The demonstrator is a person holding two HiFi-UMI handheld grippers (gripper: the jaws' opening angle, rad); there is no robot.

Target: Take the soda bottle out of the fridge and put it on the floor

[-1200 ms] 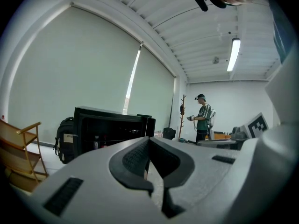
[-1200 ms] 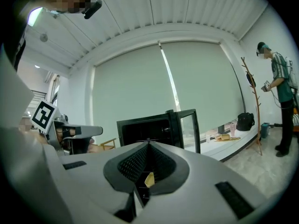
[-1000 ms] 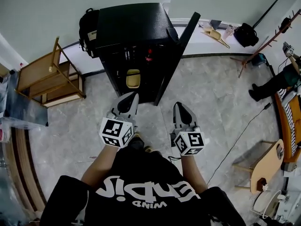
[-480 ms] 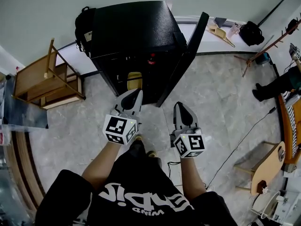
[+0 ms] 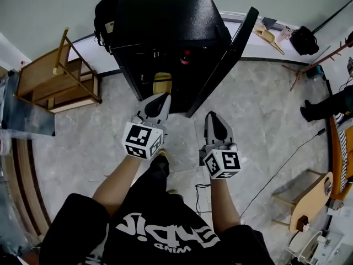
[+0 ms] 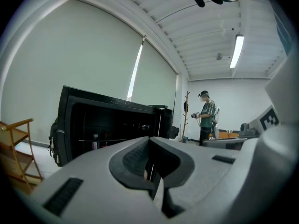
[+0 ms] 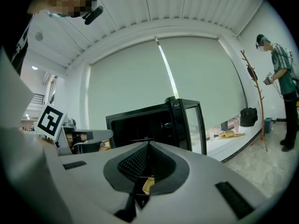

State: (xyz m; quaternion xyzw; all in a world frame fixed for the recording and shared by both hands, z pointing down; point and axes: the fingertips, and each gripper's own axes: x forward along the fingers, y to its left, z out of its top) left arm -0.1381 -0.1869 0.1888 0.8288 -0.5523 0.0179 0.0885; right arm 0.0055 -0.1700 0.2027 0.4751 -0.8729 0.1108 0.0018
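The black fridge [image 5: 165, 15] stands ahead with its door [image 5: 231, 54] swung open to the right. On an inner shelf I see a dark bottle with a red cap [image 5: 186, 54]; lower down sits a yellow container [image 5: 161, 83]. My left gripper [image 5: 164, 96] is shut and empty, its tip just before the fridge's open front. My right gripper [image 5: 212, 115] is shut and empty too, a little further back, near the door's lower edge. The left gripper view shows the fridge [image 6: 93, 120] beyond the left gripper [image 6: 149, 138]. The right gripper view shows the fridge [image 7: 140, 120] past the right gripper [image 7: 149, 143].
A wooden rack [image 5: 55, 84] stands left of the fridge, and a black bag [image 5: 102, 24] hangs at its back left. A cable [image 5: 276, 164] crosses the tiled floor on the right, near a wooden chair [image 5: 309, 195]. A person [image 6: 206, 120] stands by a coat stand [image 5: 314, 65].
Both grippers have come closer to the open fridge and sunk a little. Their jaws have stayed shut and empty.
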